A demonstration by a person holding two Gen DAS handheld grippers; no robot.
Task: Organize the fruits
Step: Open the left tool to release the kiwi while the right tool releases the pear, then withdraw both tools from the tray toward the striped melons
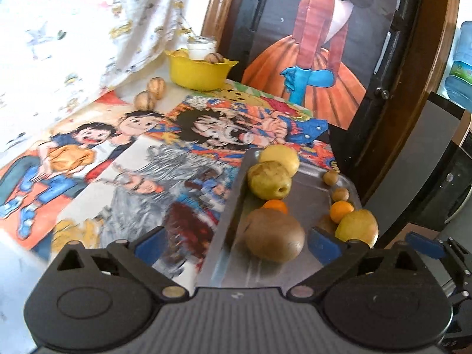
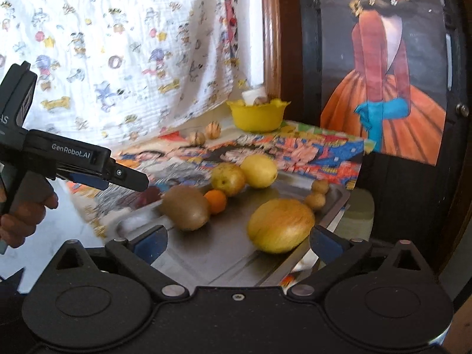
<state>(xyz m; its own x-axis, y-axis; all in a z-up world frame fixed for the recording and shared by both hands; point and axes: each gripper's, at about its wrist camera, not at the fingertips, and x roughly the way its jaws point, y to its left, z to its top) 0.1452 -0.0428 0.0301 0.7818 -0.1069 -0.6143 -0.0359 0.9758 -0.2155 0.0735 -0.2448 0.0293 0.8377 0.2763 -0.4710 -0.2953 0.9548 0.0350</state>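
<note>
Both claws stand spread wide with nothing between their blue pads: the left claw (image 1: 236,243) over the near left rim of the shallow steel tray (image 1: 312,206), the right claw (image 2: 237,243) over its near edge. The fruit sits loose on that tray: a brown fuzzy kiwi (image 2: 185,208) touching a small orange tangerine (image 2: 216,201), two yellow-green pears (image 2: 228,178) farther back, and a big yellow mango-like fruit (image 2: 280,225) near the right rim. A yellow plastic bowl (image 2: 256,116) waits at the far end of the picture-covered surface (image 1: 141,159). Round fruit on smooth metal will likely roll if nudged; the right-hand fruit could tip over the rim.
</note>
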